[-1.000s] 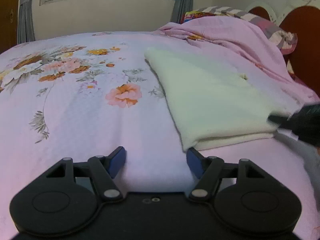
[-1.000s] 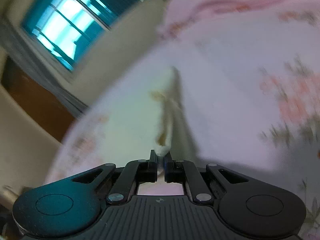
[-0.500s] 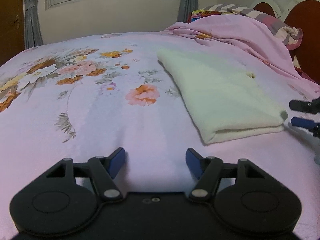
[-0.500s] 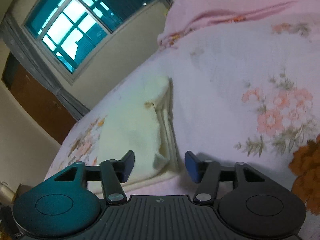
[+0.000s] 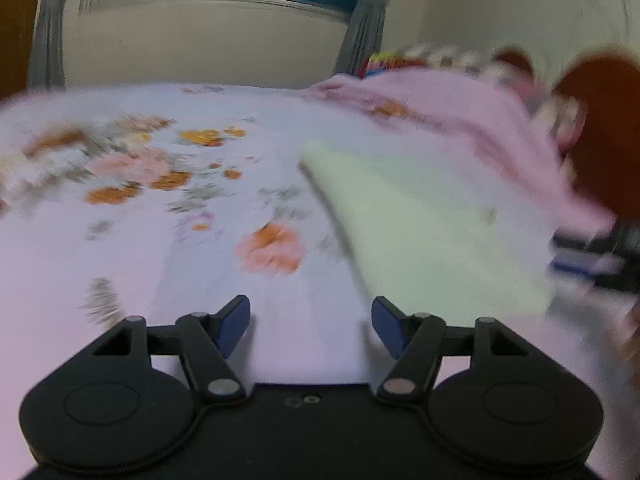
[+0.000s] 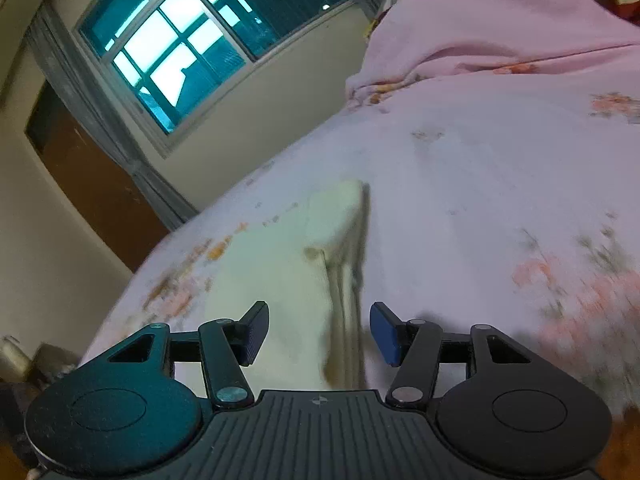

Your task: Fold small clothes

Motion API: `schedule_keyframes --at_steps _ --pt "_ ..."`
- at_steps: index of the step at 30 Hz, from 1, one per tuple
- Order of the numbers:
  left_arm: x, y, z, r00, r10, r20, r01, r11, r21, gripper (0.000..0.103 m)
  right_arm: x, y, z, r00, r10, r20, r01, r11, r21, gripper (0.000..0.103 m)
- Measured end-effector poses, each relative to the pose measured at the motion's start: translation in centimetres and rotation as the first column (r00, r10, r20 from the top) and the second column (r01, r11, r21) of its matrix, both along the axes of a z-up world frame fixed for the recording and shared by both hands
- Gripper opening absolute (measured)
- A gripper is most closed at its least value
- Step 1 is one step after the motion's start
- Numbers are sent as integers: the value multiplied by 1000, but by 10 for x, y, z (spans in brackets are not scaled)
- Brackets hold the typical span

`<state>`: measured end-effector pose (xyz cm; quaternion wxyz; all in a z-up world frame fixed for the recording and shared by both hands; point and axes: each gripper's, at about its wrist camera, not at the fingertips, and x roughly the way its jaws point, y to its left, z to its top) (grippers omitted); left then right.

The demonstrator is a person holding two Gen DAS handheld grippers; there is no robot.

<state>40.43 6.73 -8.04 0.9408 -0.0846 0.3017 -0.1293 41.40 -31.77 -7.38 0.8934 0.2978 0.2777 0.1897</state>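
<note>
A bed with a pale pink floral sheet (image 5: 160, 208) fills the room below a window (image 6: 192, 40) with grey curtains. A cream folded garment (image 5: 420, 232) lies flat on the sheet, right of centre in the blurred left wrist view, near a rumpled pink blanket (image 5: 460, 128). The left gripper (image 5: 310, 324) hovers over bare sheet at the near edge, jaws wide, holding nothing. The right gripper (image 6: 318, 330) sits at the garment's near layered edge (image 6: 344, 320), which lies between its spread fingers; whether they touch it cannot be told.
</note>
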Motion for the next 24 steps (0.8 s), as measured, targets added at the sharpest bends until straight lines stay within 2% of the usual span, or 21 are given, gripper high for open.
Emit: schedule_keyframes --at_steps 2,3,4,5,9,14,15,17,18,19,21,23,24 --pt "26 16 -7 996 -53 -68 38 978 -205 65 13 -6 -1 1000 3 -5 -3 1000 29 60" --pt "40 23 -12 990 -88 -108 51 948 -314 66 21 -7 -2 1000 -11 -19 12 1000 18 75" --pt "50 26 -18 984 -120 -129 62 921 -386 66 29 -9 -3 999 -19 -26 20 1000 13 81" --pt "59 28 -21 981 -134 -140 64 906 -420 65 37 -10 -5 999 -11 -32 12 999 31 84" --pt "86 28 -37 968 -184 -170 83 875 -476 64 70 -19 -17 995 60 -80 -48 988 145 84" --pt "119 35 -59 947 -275 -169 122 789 -602 63 105 -16 -36 980 152 -130 -126 974 188 84" --pt "126 37 -63 946 -281 -164 122 775 -620 61 110 -16 -38 978 167 -125 -141 970 199 84" --pt "137 37 -68 941 -300 -158 137 763 -632 57 120 -14 -41 973 199 -119 -171 961 216 84" --pt "142 36 -70 937 -307 -163 142 767 -626 48 126 -12 -42 968 220 -117 -192 958 212 83" --pt "149 36 -73 935 -311 -171 143 772 -619 44 132 -10 -43 964 242 -113 -215 954 208 81" --pt "161 36 -80 927 -332 -172 147 746 -650 42 142 -1 -47 951 287 -113 -260 944 205 63" --pt "173 34 -84 915 -366 -171 164 722 -672 41 152 7 -51 945 305 -120 -281 942 181 56" --pt "178 32 -85 910 -379 -168 172 713 -680 41 157 9 -53 942 313 -118 -289 939 186 56"
